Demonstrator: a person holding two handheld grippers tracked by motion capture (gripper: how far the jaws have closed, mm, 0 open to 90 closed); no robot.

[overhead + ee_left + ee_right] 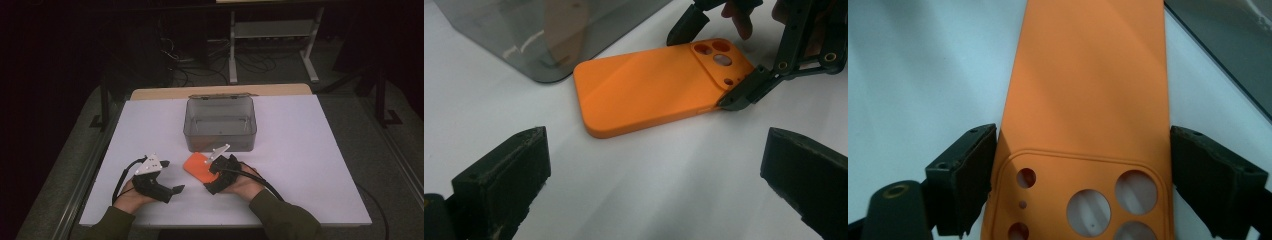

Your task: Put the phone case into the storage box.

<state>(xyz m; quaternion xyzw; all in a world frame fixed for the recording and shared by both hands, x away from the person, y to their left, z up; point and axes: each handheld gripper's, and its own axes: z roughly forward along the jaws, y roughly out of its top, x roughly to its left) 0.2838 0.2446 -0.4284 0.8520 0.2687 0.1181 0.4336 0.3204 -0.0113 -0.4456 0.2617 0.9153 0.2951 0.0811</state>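
An orange phone case lies back-up on the white table, just in front of a clear grey box. My right gripper is shut on the case's camera-cutout end. In the right gripper view both black pads press on the long edges of the case. The left gripper view shows the case with the right gripper clamped across that end. My left gripper rests to the left of the case, open, its jaws wide apart with nothing between them.
The grey box stands open-topped at the table's middle, its lid hinged behind it; a corner of the box lies close beyond the case. White table surface spreads to either side. Beyond the table stand a dark floor, cables and a white frame.
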